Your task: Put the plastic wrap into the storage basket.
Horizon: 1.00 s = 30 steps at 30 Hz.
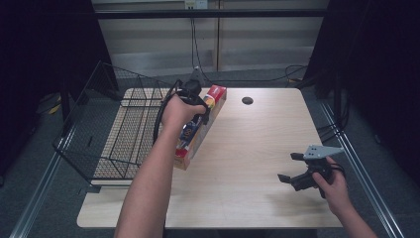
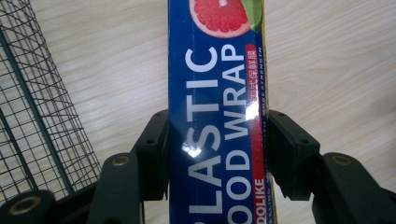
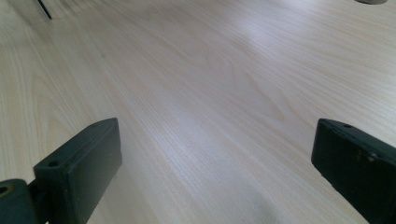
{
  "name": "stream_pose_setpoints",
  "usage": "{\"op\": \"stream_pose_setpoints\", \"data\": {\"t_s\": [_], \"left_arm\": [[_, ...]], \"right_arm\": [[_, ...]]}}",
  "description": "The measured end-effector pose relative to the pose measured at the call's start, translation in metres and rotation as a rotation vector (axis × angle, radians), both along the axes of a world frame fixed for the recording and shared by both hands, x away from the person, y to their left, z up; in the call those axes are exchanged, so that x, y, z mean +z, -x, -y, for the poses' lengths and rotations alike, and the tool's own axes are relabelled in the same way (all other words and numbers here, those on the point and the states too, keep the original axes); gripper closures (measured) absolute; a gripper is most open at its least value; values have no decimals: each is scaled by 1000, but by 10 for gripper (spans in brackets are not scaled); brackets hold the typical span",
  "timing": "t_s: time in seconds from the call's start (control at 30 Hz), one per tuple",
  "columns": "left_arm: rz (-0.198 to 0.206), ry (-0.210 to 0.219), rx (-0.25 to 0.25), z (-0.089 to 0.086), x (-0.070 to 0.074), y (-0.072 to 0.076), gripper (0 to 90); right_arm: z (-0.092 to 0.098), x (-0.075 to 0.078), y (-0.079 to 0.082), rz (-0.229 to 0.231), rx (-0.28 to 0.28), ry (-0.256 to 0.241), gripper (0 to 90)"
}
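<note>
Left gripper: jaws closed onto the long sides of the plastic wrap box, one pad flat on each side, label facing up. Grip looks square, no visible gap.

Grip point: in the high view the left gripper sits on the box around its far half, not the middle. Judgement: near end will sag or swing once lifted.

Box position: on the table, lying diagonally, far end near the back edge, near end pointing toward the person. Just beside the wire basket; can't tell whether they touch.

Basket: black wire, standing at the table's left edge, open top. Mesh shows at the left edge of the left gripper view, so it's near the held box.

Likely reason for grip: across the narrow width because that's the only span the jaws fit; box probably goes into the basket, lengthwise.

Right gripper: jaws wide apart, holding nothing. Parked near the front right of the table, well apart from the box. In its own view, bare wood lies between the jaws.

Risk: long box could catch the basket rim if it tilts.
</note>
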State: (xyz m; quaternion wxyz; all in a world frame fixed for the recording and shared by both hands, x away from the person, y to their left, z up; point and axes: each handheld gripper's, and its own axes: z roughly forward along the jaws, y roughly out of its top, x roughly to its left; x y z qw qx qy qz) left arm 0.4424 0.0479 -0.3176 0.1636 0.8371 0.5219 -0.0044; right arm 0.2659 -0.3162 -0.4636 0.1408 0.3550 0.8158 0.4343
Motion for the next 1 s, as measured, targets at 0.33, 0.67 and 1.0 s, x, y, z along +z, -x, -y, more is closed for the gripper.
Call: {"op": "stream_pose_setpoints", "data": {"t_s": [0.33,0.67,1.0], "left_arm": [[14,10,32,-14,19,1,466],[16,5,63,-31,36,4,466],[20,-1,86,-46,51,3,466]], "right_arm": [[0,0,0,4,-2,1,17],[0,0,0,0,17,-2,17],[0,0,1,-2,15,-1,17]]}}
